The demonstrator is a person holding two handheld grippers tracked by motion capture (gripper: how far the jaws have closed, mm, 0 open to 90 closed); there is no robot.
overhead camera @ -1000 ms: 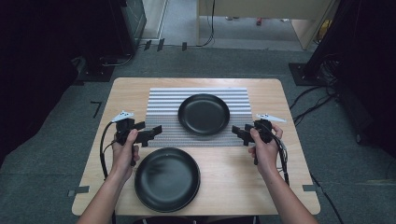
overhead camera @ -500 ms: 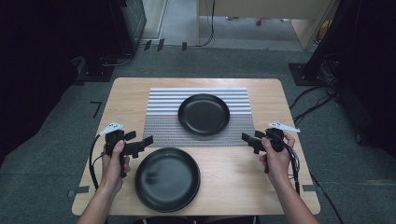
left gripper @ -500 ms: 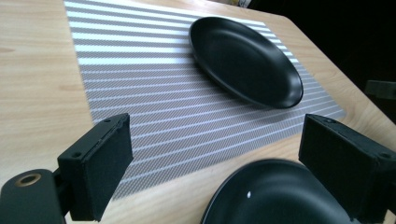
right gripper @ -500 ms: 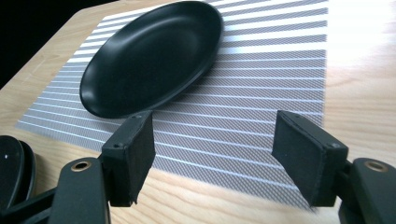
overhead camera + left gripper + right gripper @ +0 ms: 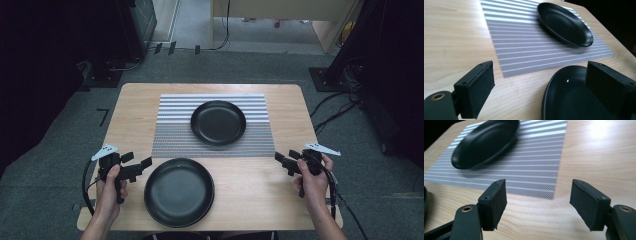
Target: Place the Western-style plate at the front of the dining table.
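Note:
Two black plates are on the wooden table. One plate sits on a grey striped placemat. The other plate lies on bare wood near the front edge. My left gripper is open, low over the table just left of the near plate, one jaw over its rim. My right gripper is open near the mat's front right corner, with nothing between its jaws.
The table stands on grey carpet. Cables run across the floor at the right, and dark equipment stands at the back left. Bare wood lies to either side of the placemat.
Both hands have drawn back toward the front edge and outward, away from the placemat. The plates have not moved.

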